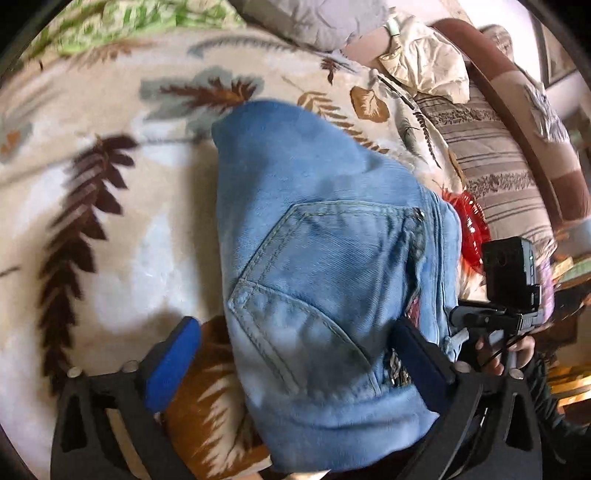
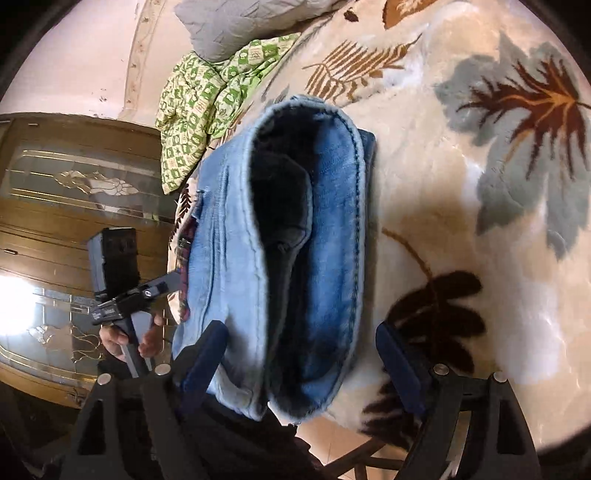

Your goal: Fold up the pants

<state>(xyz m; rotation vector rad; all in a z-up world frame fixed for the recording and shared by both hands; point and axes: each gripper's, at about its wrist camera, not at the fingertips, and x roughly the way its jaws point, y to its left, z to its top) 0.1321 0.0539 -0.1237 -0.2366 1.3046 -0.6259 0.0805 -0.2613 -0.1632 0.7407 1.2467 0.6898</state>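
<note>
Left gripper (image 1: 295, 354) spread wide, blue pads either side of the folded jeans (image 1: 325, 280), left pad clear of the cloth, right pad at the denim's edge, nothing clamped. Jeans lying in a compact folded stack on the leaf-patterned blanket (image 1: 122, 229), back pocket facing up. Right gripper (image 2: 306, 354) likewise parted, jaws straddling the stack's near end (image 2: 306, 258) without pinching it. Green checked cloth (image 2: 199, 110) further back, beside a grey pillow (image 2: 236, 26).
</note>
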